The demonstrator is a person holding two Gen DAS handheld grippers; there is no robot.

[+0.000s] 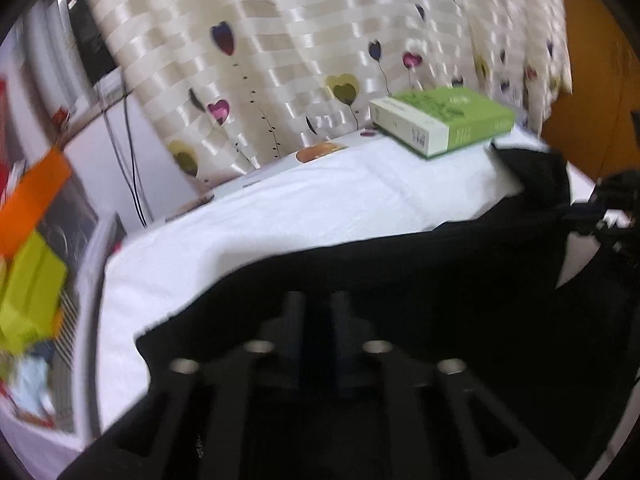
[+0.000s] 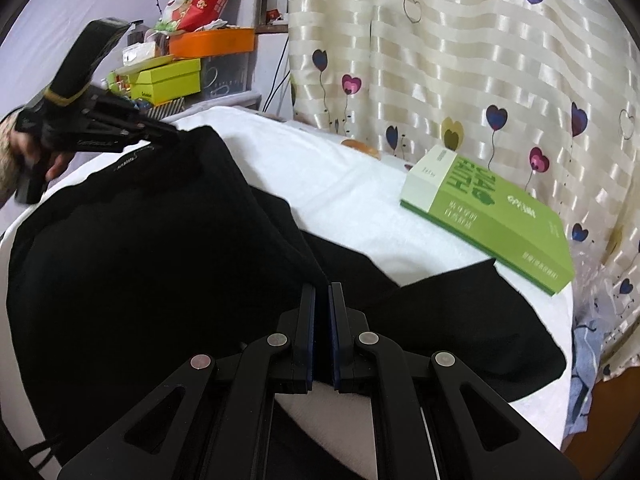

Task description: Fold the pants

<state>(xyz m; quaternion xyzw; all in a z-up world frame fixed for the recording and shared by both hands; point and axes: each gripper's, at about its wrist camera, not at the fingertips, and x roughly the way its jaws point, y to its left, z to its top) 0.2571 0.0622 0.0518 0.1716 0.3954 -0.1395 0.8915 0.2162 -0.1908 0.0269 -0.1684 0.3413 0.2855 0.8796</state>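
both tools pinched narrow on the pants (image 2: 152, 240): right tool (image 2: 322, 292) gripping a fold just ahead, left tool (image 2: 172, 136) lifting the waistband off the counter (image 2: 340, 184), likely to carry it over.

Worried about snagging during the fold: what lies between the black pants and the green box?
In the right wrist view, only bare white cloth lies between the black pants and the green box.
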